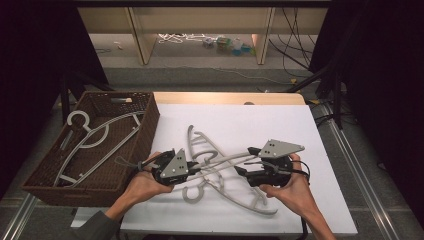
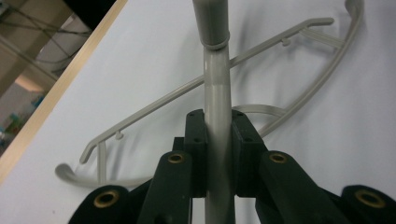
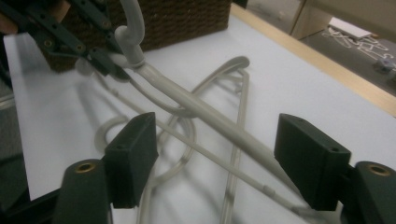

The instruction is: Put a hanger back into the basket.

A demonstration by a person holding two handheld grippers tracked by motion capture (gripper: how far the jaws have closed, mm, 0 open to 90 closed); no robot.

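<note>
Left gripper [image 1: 192,167] clamped tight on the arm of a grey hanger [image 2: 217,107], near its hook end, holding it lifted above the white table [image 1: 260,120]. Right gripper [image 3: 217,158] jaws spread wide, the same hanger arm passing between them, touching neither pad as far as I can tell. A second grey hanger [image 1: 200,145] lies flat on the table under the held one, crossing it. Brown wicker basket [image 1: 145,107] sits at the table's left edge with another hanger [image 1: 100,137] inside.
</note>
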